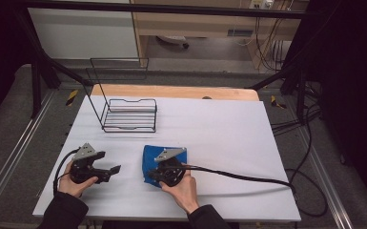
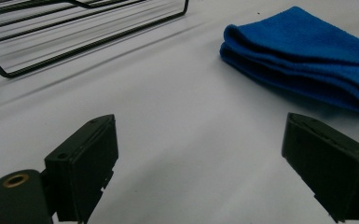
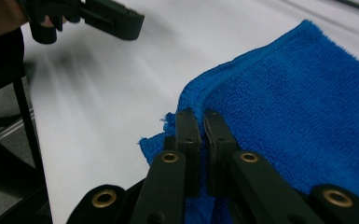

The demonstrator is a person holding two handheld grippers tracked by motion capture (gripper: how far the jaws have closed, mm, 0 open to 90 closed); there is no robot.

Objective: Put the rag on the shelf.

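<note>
Right tool (image 3: 200,122): my jaws are nearly together, over the near corner of the blue towel (image 3: 298,126); cannot tell if cloth is pinched.
Left tool (image 2: 200,154): released, jaws wide apart, low above bare desk (image 1: 219,129), left of the towel.
Towel: folded, flat on the desk's near middle.
Wire rack (image 1: 129,114): far left of desk, well apart from towel.

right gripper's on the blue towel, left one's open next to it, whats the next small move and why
Probably bring the open left gripper across to the blue towel. The right gripper is shut on its near corner, and the towel lies folded on the table, so lifting or unfolding likely needs a second grip.
</note>
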